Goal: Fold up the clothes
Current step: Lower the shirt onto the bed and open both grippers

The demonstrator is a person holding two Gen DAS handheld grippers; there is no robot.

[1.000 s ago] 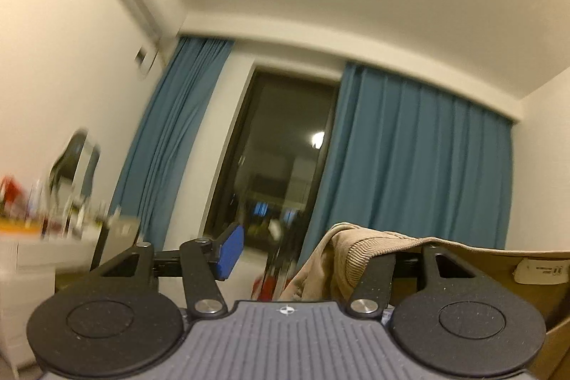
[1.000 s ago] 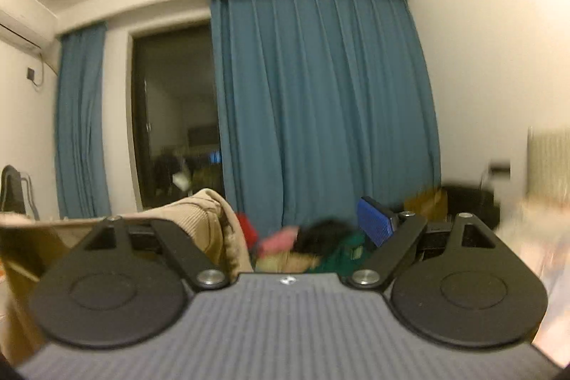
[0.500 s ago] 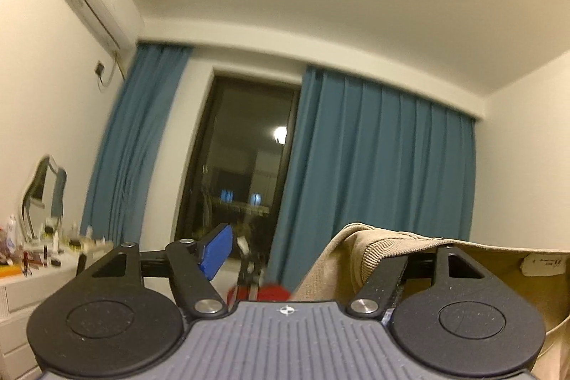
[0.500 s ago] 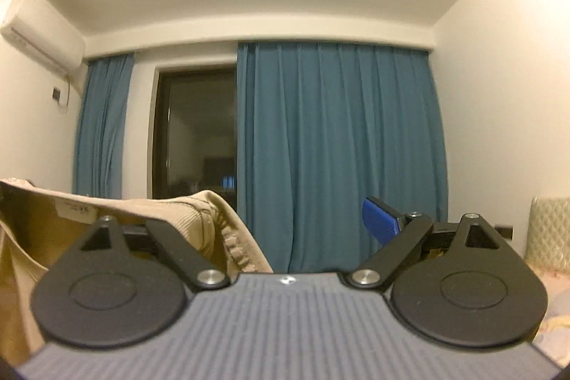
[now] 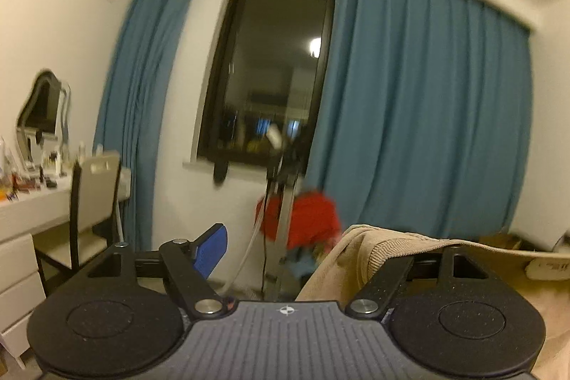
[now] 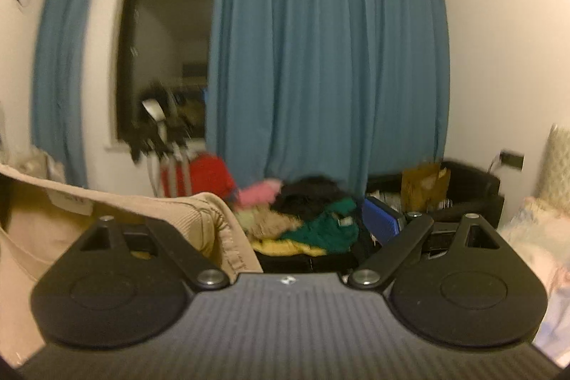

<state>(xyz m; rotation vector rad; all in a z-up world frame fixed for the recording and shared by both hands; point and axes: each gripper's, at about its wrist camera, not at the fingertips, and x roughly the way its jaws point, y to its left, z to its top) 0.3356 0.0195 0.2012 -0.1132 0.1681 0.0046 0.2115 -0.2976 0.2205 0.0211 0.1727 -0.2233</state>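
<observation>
Cloth is hanging between your two hands: a beige garment (image 5: pixel 374 259) with a ribbed edge is draping over the inner finger of each tool, with a white label showing on its inside.

On your left gripper (image 5: pixel 313 251) the jaws are opening. The blue pad (image 5: pixel 210 250) is standing bare on the left, well apart from the cloth, while the other finger is lying under the garment, so nothing is being pinched.

On your right gripper (image 6: pixel 263 227) the jaws are standing wide apart. Its blue pad (image 6: pixel 381 219) is showing bare on the right, and the garment is covering the left finger without being clamped.

Both tools are pointing towards blue curtains (image 5: pixel 427 102) and a dark window (image 5: pixel 270 70). Below the window a red cloth (image 5: pixel 310 216) is sitting beside a metal stand. A heap of clothes (image 6: pixel 302 216) in pink, black, green and yellow is lying at the foot of the curtains; what it is resting on I cannot tell. A chair (image 5: pixel 92 198) is standing at the edge of a white worktop (image 5: pixel 32 205) on the left.
</observation>
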